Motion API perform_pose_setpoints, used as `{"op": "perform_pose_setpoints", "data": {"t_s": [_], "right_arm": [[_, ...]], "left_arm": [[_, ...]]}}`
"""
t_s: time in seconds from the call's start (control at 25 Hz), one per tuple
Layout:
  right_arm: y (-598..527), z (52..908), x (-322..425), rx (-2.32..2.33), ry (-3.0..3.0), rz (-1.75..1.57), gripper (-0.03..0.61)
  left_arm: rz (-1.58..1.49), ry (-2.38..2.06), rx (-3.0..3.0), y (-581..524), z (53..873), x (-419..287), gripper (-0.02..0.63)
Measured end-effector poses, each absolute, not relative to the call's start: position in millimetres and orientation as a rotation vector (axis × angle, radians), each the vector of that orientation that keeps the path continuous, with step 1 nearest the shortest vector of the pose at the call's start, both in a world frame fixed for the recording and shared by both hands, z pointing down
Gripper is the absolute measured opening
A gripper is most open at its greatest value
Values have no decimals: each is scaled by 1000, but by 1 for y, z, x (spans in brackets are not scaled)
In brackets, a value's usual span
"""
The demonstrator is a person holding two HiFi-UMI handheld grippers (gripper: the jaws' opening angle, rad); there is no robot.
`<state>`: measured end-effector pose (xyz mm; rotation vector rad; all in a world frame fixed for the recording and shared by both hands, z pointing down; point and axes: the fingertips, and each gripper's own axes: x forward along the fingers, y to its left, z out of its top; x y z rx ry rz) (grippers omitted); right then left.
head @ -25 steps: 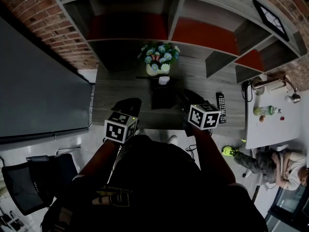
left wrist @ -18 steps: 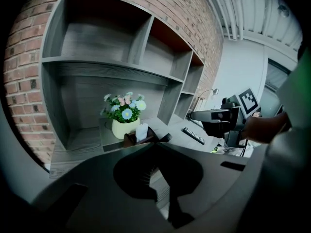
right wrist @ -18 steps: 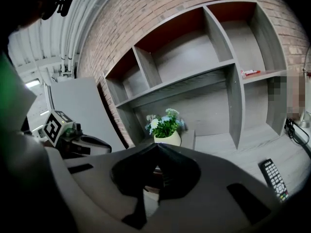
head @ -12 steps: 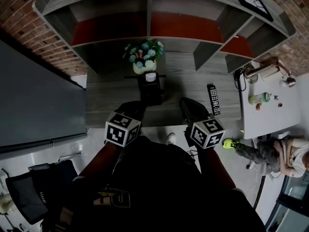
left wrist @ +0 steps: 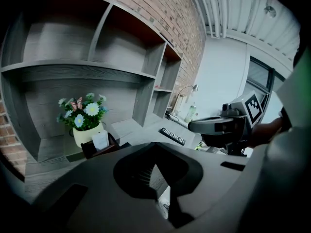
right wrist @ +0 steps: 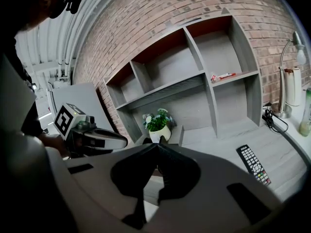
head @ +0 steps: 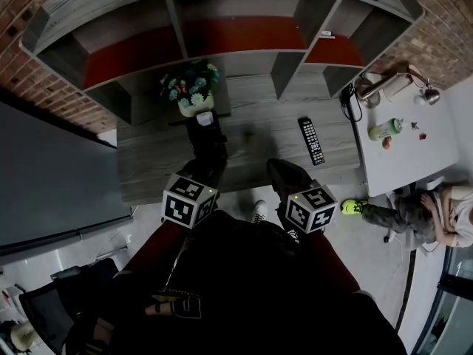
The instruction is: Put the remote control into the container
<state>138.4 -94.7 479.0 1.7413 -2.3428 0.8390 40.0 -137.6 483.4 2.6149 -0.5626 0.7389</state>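
The left gripper (head: 207,170) and right gripper (head: 284,173) hung side by side at the desk's (head: 148,170) near edge, pointing slightly downward, each one's 2 jaws closed together on nothing.

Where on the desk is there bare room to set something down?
The widest bare stretch of desk lies between the dark container and the remote control. Another runs left of the container to the desk's left end. It is crowded behind the container, where the flower pot stands, and at the right end by the cable and lamp.
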Motion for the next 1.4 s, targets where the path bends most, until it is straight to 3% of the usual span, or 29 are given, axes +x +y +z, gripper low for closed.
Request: {"op": "perform_pose_setpoints", "data": {"t_s": [0.64, 1.04, 1.12, 1.24, 1.4], "right_arm": [[-49, 512, 255, 1950, -2116, 878, 8], [-12, 625, 345, 1845, -1780, 866, 12], [-14, 644, 352, 1822, -1760, 894, 40], [-22, 663, 360, 1833, -1749, 911, 151], [-30, 680, 370, 1798, -1726, 891, 230]], "left_arm": [[827, -502, 2619, -109, 500, 116, 6], [914, -560, 2548, -99, 535, 148, 6], [927, -574, 2535, -97, 539, 150, 6], [947, -598, 2516, -95, 542, 150, 6], [974, -638, 2481, -91, 547, 145, 6]]}}
